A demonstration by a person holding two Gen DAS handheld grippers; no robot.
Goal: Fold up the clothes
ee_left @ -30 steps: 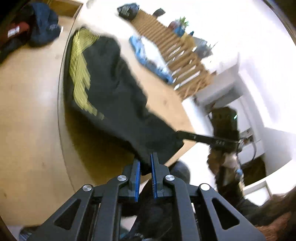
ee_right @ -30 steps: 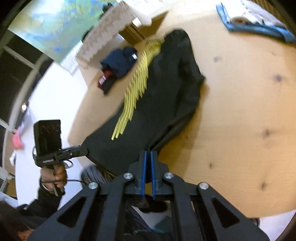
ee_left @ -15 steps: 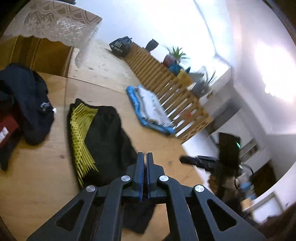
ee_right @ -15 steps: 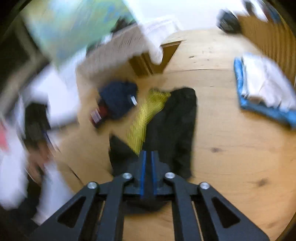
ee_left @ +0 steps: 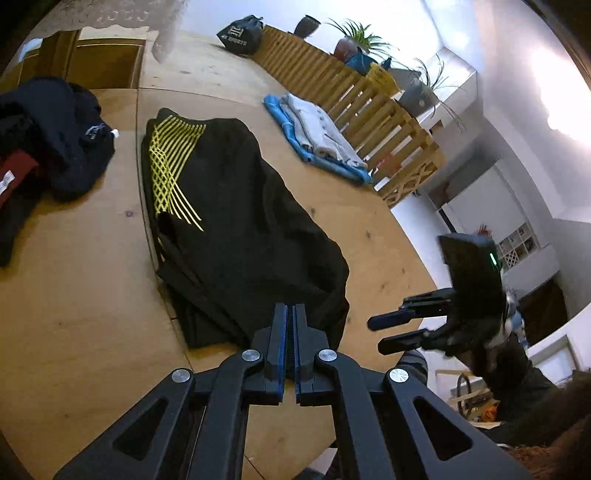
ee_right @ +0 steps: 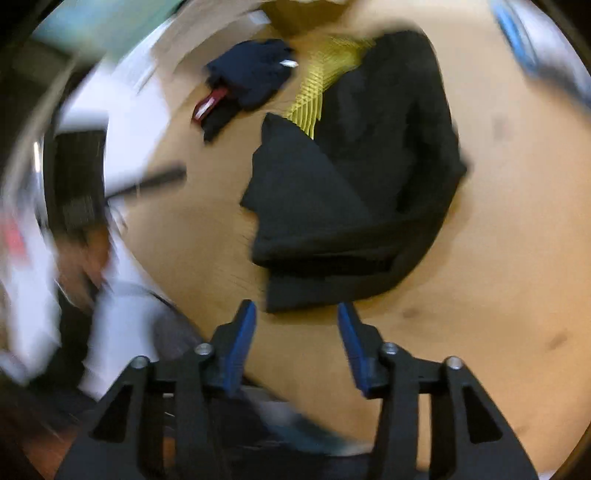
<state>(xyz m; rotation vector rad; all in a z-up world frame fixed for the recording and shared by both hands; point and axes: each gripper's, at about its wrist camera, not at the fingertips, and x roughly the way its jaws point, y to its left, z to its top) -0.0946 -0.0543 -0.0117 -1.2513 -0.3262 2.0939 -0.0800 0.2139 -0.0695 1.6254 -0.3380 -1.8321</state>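
A black garment with yellow line print (ee_left: 240, 229) lies folded over on the wooden table (ee_left: 74, 295), its near edge doubled back (ee_right: 332, 229). My left gripper (ee_left: 290, 308) is shut, its tips just over the garment's near edge in its own view. The blurred right wrist view shows the left gripper (ee_right: 173, 175) off to the left, apart from the cloth. My right gripper (ee_right: 295, 310) has its jaws opening, with nothing between them; the garment's edge lies just beyond the tips. It also shows as two spread fingers, the right gripper (ee_left: 375, 335), past the table's rim.
A heap of dark blue and red clothes (ee_left: 55, 140) lies at the table's left. A folded blue and white stack (ee_left: 317, 136) sits at the far right beside a wooden slatted fence (ee_left: 351, 85). A black bag (ee_left: 240, 35) and potted plants stand behind.
The garment was stretched between both shut grippers; now it lies folded on the table. The right jaws have opened and let go. Both grippers swung over the table.
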